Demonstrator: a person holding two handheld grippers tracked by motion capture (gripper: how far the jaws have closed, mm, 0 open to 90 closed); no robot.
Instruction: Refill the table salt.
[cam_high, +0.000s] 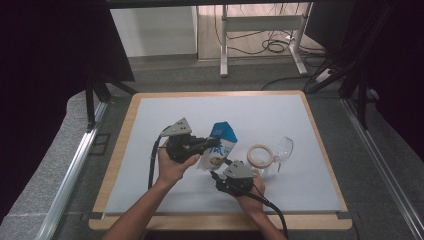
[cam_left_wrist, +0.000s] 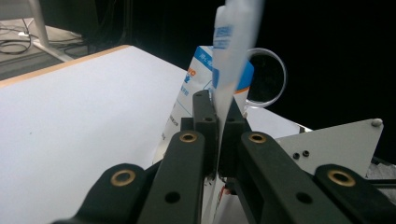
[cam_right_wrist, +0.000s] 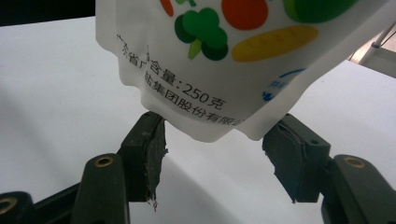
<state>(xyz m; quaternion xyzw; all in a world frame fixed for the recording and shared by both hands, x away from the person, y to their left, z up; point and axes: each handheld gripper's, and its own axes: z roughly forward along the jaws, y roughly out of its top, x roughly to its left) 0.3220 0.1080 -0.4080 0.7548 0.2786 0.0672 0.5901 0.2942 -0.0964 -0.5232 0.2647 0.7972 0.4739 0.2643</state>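
pouch pinned at one edge, second grip not yet made

we are in the middle of getting 2 grips on the food pouch (cam_high: 219, 147), which sits near the middle of the white table (cam_high: 150, 150), lifted and tilted between our hands. our left gripper (cam_high: 214, 142) has its jaws pressed together on the pouch's thin sealed edge; in the left gripper view that edge (cam_left_wrist: 229, 60) rises straight out from between the closed pads. our right gripper (cam_high: 216, 176) has its jaws spread. in the right gripper view the pouch's lower end (cam_right_wrist: 210, 93) hangs between the 2 pads and we see a gap at each side, so nothing is pinched there yet.

we judge the step in hand to be taking a second hold, likely to pull or tear the pouch open, though we cannot be sure of the aim. the next move calls for easing the right gripper up so the pads stand on flat film rather than on the rounded corner, then closing firmly while the left grip holds steady. a pinch on the corner alone could slip off.

behind the pouch stand a ring of tape (cam_high: 260, 156) and a clear plastic cup (cam_high: 283, 149) lying on its side, close together.

writing we can read: chinese characters with "250" on the white lower part, apparently a net content line, then a line of company characters. pictures of broccoli, a carrot and other vegetables sit above. the upper part is blue and white with lettering too blurred to read.
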